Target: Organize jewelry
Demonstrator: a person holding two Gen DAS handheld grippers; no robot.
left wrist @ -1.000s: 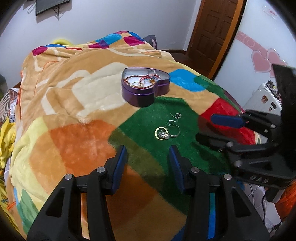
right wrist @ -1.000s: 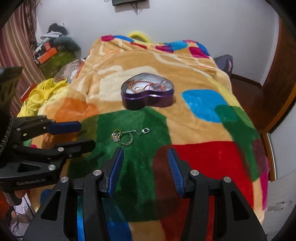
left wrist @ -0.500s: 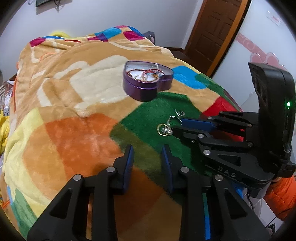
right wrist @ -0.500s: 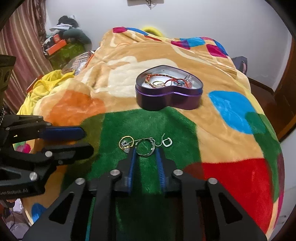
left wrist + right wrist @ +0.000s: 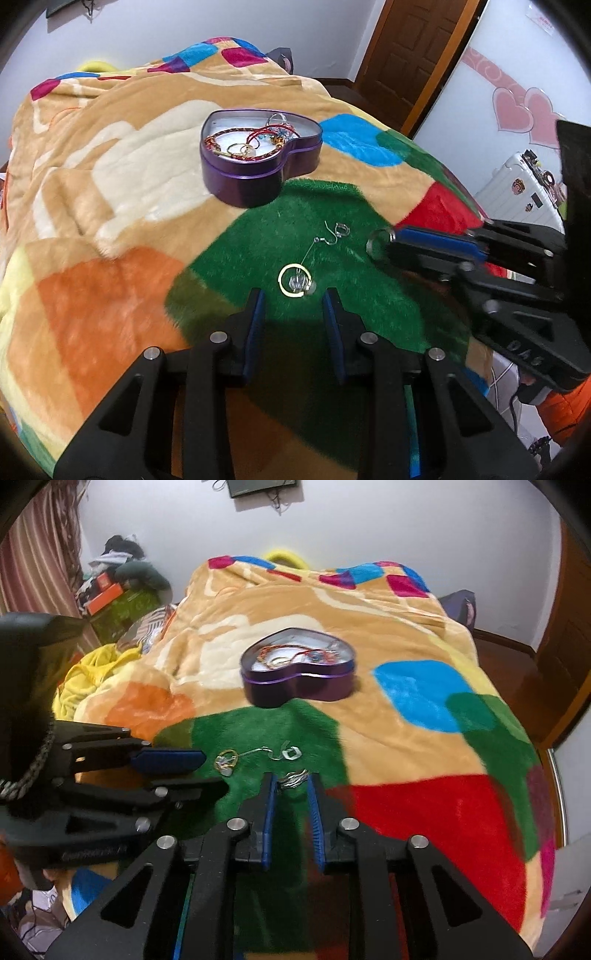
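Observation:
A purple heart-shaped tin [image 5: 258,162] with bracelets and rings inside sits on the blanket; it also shows in the right wrist view [image 5: 299,672]. A gold ring with a clear stone [image 5: 295,282] lies on the green patch just ahead of my open left gripper [image 5: 293,299]. Silver earrings [image 5: 336,232] lie beyond it. My right gripper [image 5: 291,779] is shut on a silver ring [image 5: 293,778] held between its fingertips, lifted off the blanket. The gold ring [image 5: 226,761] and earrings [image 5: 286,754] show there too.
A colourful fleece blanket [image 5: 110,184] covers the bed. A wooden door [image 5: 406,55] and a white suitcase [image 5: 521,192] stand at the right. Clothes and boxes [image 5: 114,587] pile up beyond the bed's left side.
My right gripper closed on the silver ring and lifted it off the green patch. My left gripper opened wider and moved up to the gold ring.

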